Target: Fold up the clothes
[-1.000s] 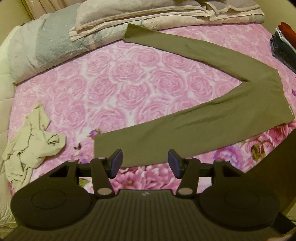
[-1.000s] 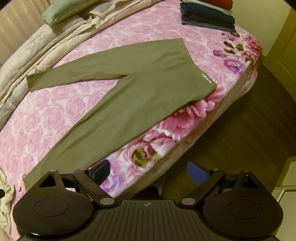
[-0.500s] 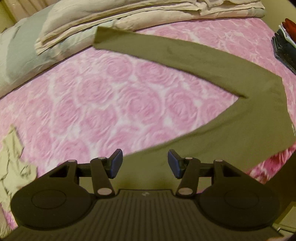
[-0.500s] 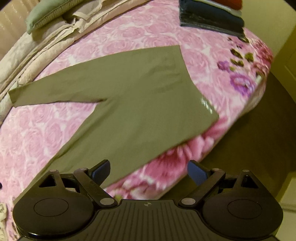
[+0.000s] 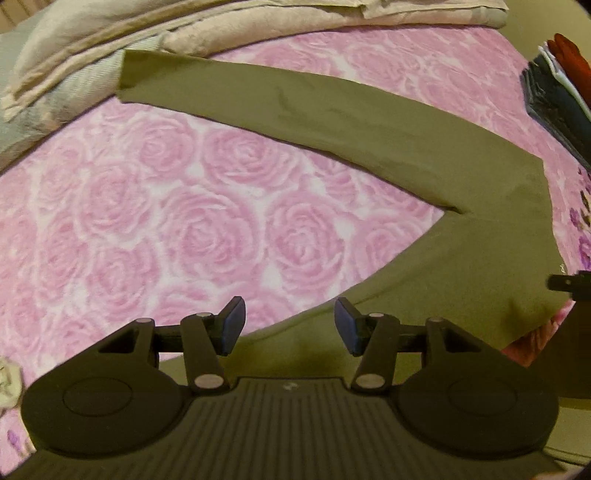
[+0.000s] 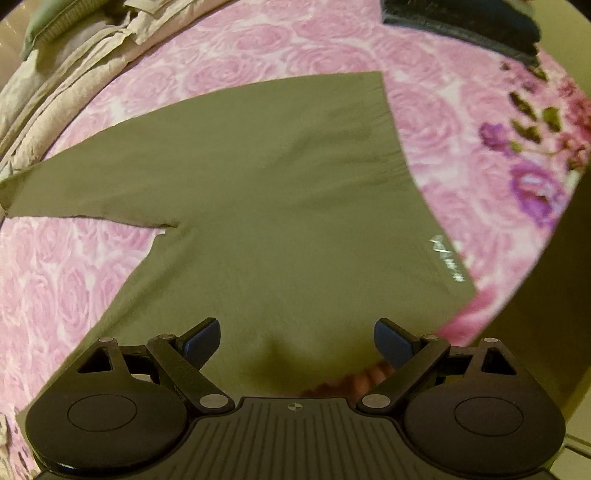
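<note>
Olive leggings [image 5: 424, 155] lie flat on the rose-print bed [image 5: 192, 206], cuffs pointing left, waistband right, legs splayed in a V. Left gripper [image 5: 289, 325] and right gripper [image 6: 297, 341] hover above, both wide open, empty.

The olive leggings [image 6: 280, 206] are smooth, matt stretch cloth. Beneath them the pink rose bedspread [image 5: 192, 221] looks soft and plush. The far quilt [image 5: 229, 26] is crinkled beige fabric.
</note>
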